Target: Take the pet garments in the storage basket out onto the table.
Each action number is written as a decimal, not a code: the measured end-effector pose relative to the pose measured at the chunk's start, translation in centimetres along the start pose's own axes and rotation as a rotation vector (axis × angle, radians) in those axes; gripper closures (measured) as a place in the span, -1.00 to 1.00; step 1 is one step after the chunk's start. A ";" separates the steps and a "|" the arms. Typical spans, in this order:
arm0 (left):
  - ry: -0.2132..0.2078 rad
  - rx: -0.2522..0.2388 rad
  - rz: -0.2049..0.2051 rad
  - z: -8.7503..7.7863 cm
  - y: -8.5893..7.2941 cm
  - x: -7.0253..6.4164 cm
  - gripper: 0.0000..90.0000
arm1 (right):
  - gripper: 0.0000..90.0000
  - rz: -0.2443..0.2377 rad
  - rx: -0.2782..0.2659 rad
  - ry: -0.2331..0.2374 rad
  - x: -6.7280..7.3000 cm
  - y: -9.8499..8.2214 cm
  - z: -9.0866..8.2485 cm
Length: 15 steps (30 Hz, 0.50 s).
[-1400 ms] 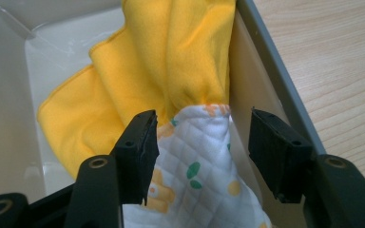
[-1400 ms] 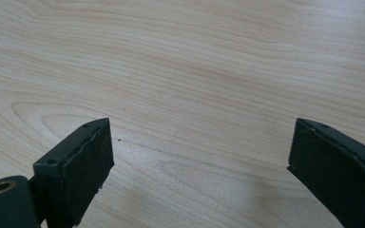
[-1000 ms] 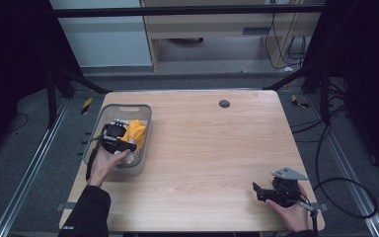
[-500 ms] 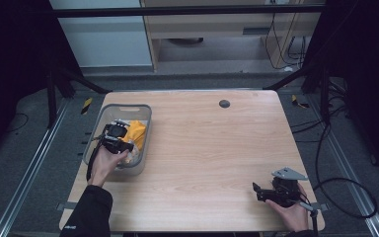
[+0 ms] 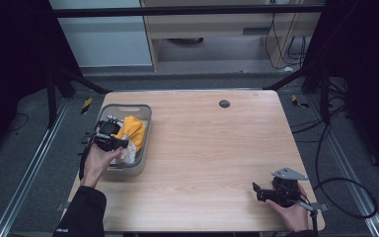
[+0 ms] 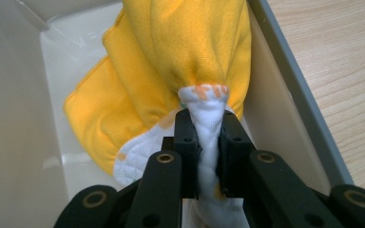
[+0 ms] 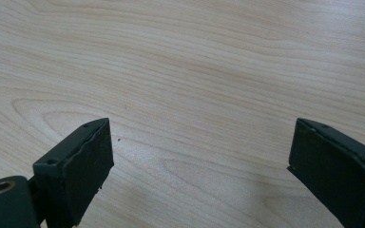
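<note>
At our left, our left gripper [image 6: 204,142] has its jaws pinching a white fold of the soft yellow-and-white cloth [image 6: 171,61], which bunches just ahead of the jaws, its long axis running away from them inside the shallow grey plastic bin [image 5: 140,116]. Far off at our right, our right gripper [image 7: 199,166] rests on the pale wooden table [image 7: 195,57], jaws spread wide around nothing. The left hand [image 5: 97,165] is plainly nearer the cloth, so we judge any lift falls to it.
</note>
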<state>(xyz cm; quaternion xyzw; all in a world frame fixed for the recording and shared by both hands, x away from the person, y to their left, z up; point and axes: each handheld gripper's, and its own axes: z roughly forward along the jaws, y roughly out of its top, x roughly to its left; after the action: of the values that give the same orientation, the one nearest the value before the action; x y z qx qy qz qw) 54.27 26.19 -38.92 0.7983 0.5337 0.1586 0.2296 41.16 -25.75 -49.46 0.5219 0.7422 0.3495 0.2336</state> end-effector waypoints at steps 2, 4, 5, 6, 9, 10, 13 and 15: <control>-0.001 -0.004 -0.001 -0.3 0.0 0.0 0.78 | -0.83 0.000 0.000 0.000 0.0 0.0 0.0; -0.003 -0.014 -0.001 -0.8 0.1 0.1 0.79 | -0.83 0.002 0.002 -0.001 0.0 0.0 0.0; -0.001 -0.019 0.001 -1.2 0.2 0.2 0.79 | -0.83 0.002 0.002 0.000 0.0 0.0 0.0; 0.000 -0.021 0.001 -1.4 0.2 0.2 0.79 | -0.83 0.001 0.002 -0.001 0.0 0.0 0.0; 0.004 -0.029 0.003 -2.1 0.3 0.3 0.79 | -0.83 -0.001 0.000 -0.001 0.0 0.0 0.0; 0.004 -0.029 0.003 -2.1 0.3 0.3 0.79 | -0.83 -0.001 0.000 -0.001 0.0 0.0 0.0; 0.012 -0.038 0.004 -2.8 0.4 0.4 0.79 | -0.83 0.000 -0.001 -0.001 0.0 0.0 0.0; 0.018 -0.045 0.005 -3.1 0.4 0.5 0.79 | -0.83 -0.001 -0.001 -0.002 0.0 0.0 0.0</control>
<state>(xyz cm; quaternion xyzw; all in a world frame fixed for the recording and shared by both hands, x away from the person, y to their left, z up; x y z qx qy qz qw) 53.28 27.16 -36.10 0.7930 0.5299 0.1783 0.2421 41.15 -25.75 -49.43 0.5218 0.7420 0.3494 0.2347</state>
